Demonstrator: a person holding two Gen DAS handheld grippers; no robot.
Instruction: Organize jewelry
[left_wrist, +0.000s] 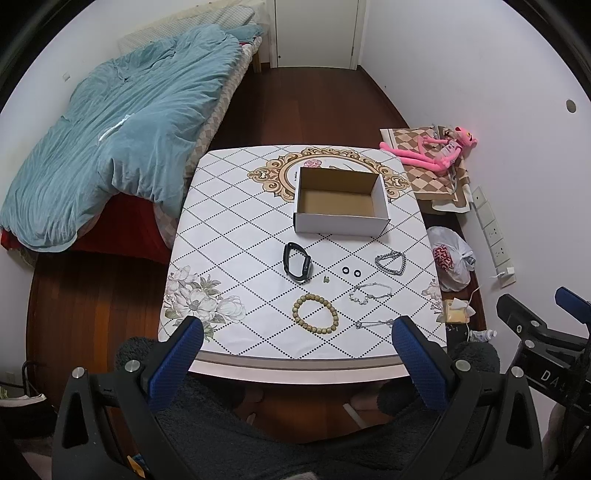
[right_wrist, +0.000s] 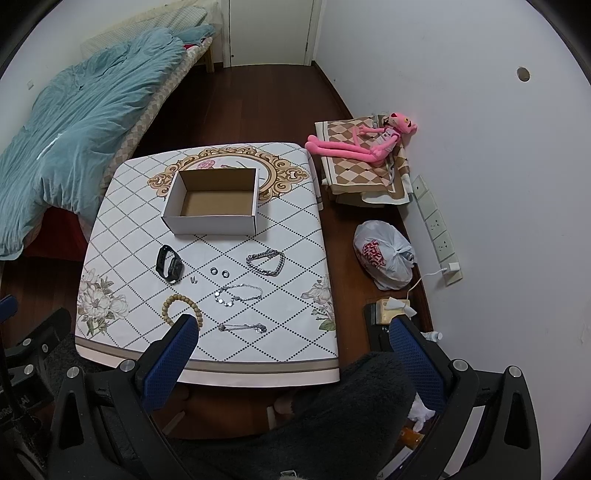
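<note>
- Two grippers are mine, and both hang back above the near edge of the table (left_wrist: 229, 206), low in each frame, fingers pointing toward the far wall.
- My left gripper (left_wrist: 297, 354) has its blue pads (left_wrist: 177, 362) spread wide and grips nothing; the wooden bead bracelet (left_wrist: 316, 313) shows in the gap between them, well clear of either pad.
- My right gripper (right_wrist: 293, 352) is equally wide apart and empty; its left pad (right_wrist: 171, 363) overlaps the bead bracelet's edge in the picture, held above it rather than touching.
- From the left wrist view, my right gripper appears at the right edge of the frame, level with the left one.
- The open cardboard box (left_wrist: 341, 201) sits at upper centre of the table, nothing inside it.
- Below the box, across the middle of the frame: a black smart band (left_wrist: 297, 263), a tiny earring pair (left_wrist: 325, 279), two small dark rings (left_wrist: 351, 272), and a heavy silver chain (left_wrist: 389, 261).
- Nearer to me lie a thin silver bracelet (left_wrist: 370, 293) and another fine chain (left_wrist: 375, 324) just beside my left gripper's right pad.
- A pink plush toy (left_wrist: 437, 149) lies on a checkered cloth at upper right.
</note>
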